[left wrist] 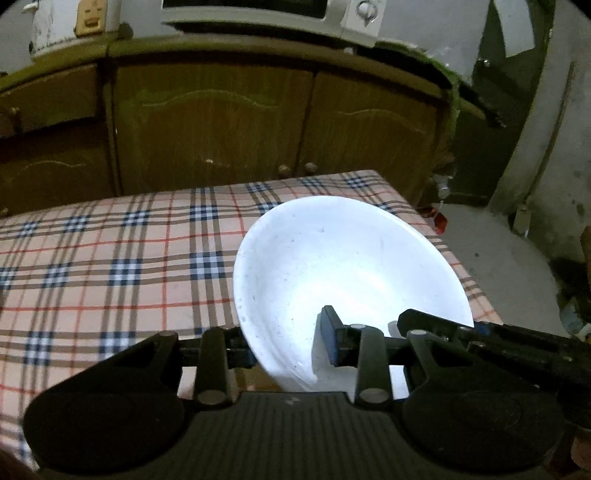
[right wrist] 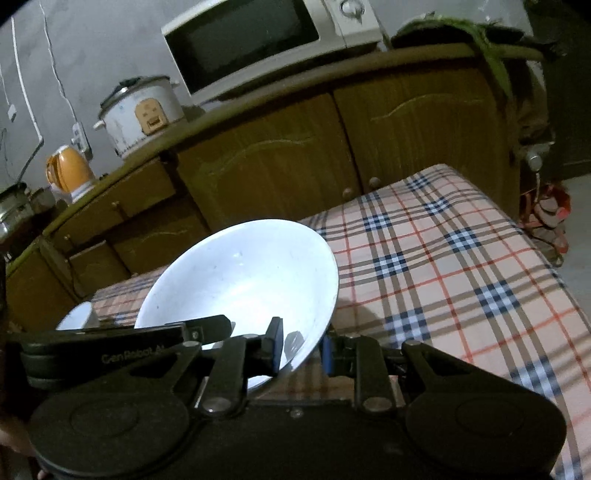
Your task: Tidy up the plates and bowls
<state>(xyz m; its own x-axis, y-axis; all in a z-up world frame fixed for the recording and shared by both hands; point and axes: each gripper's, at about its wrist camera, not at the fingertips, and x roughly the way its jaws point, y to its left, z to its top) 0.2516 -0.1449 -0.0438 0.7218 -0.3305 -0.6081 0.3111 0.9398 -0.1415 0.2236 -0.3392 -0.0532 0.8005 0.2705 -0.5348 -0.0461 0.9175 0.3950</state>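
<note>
Behind the plaid-covered desk point(right wrist: 461, 258) stand wooden cabinets. Both grippers, left point(left wrist: 288, 347) and right point(right wrist: 303, 350), pinch opposite rims of the white bowl point(left wrist: 343, 266), held tilted above the desk. Uneven pulling could slip a thin rim grip, dropping the bowl.

The lower part of the white bowl point(left wrist: 332, 273) is hidden behind the left gripper point(left wrist: 290, 347). The microwave point(left wrist: 258, 14) is cut off by the top edge. In the right wrist view, a small white dish point(right wrist: 79, 316) is half covered by the other gripper's finger.
</note>
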